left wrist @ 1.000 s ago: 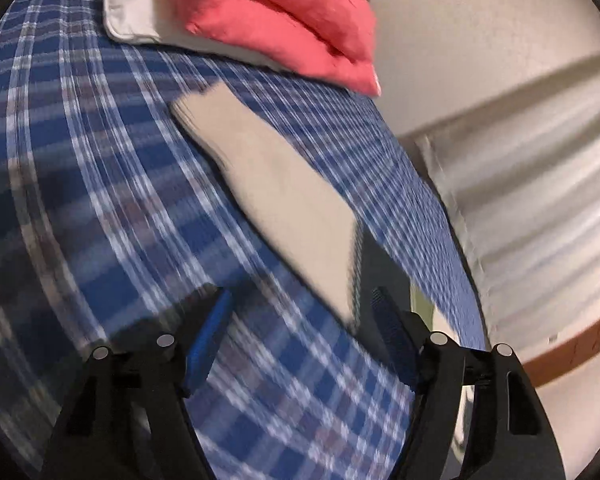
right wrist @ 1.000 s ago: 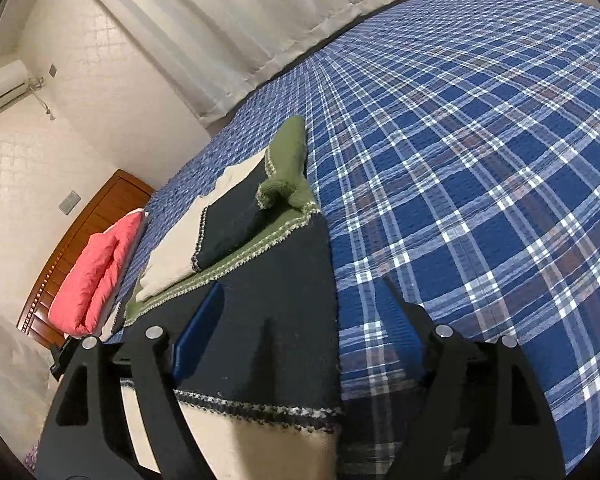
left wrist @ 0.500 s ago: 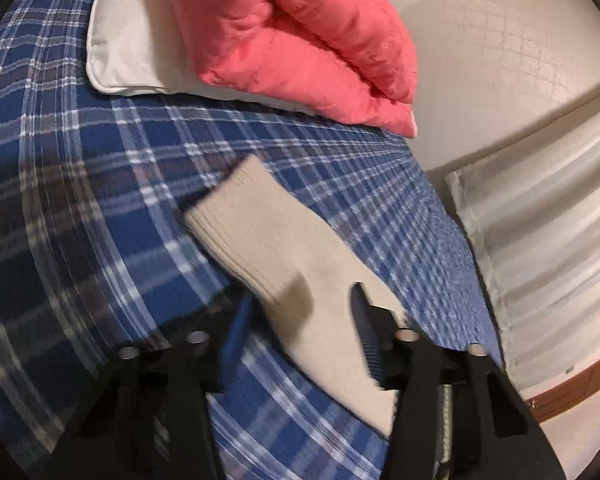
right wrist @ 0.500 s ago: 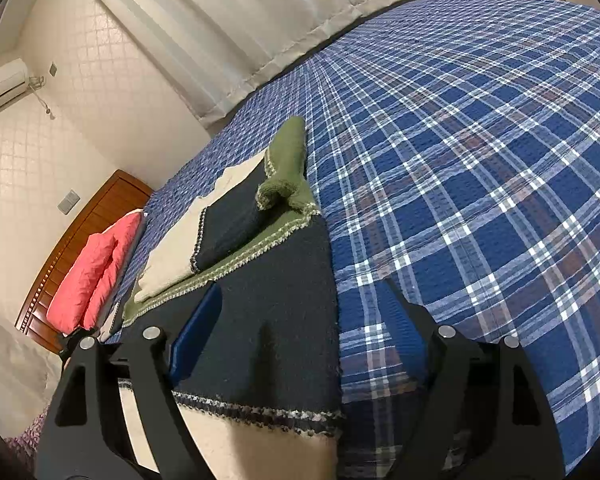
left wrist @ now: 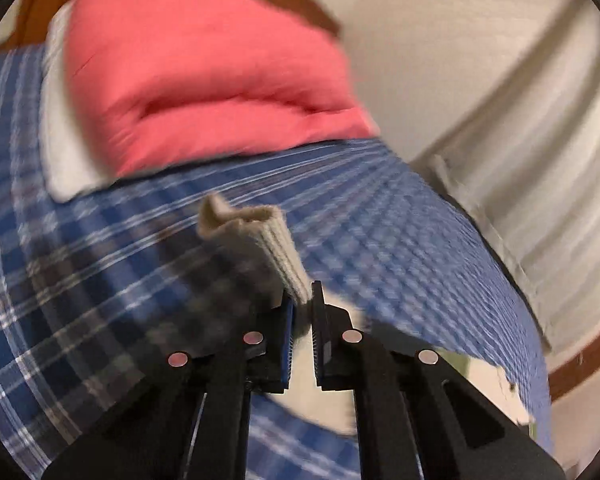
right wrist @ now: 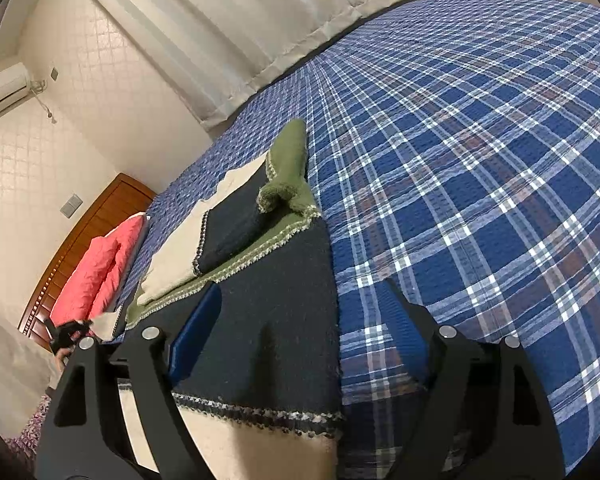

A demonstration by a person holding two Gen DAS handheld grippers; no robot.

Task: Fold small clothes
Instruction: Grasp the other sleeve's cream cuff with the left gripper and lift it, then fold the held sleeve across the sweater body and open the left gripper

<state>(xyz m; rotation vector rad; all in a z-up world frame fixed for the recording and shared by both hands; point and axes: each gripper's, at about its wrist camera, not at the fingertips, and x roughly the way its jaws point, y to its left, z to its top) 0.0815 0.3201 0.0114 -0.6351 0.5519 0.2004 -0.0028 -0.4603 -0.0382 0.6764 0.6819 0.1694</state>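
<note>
Now beige sleeve cuff [left wrist: 260,240] betw. left gripper [left wrist: 302,304] fingers.

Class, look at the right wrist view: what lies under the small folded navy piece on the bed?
Under the navy piece lie a cream layer and a green layer; how far either continues beneath is covered.
</note>
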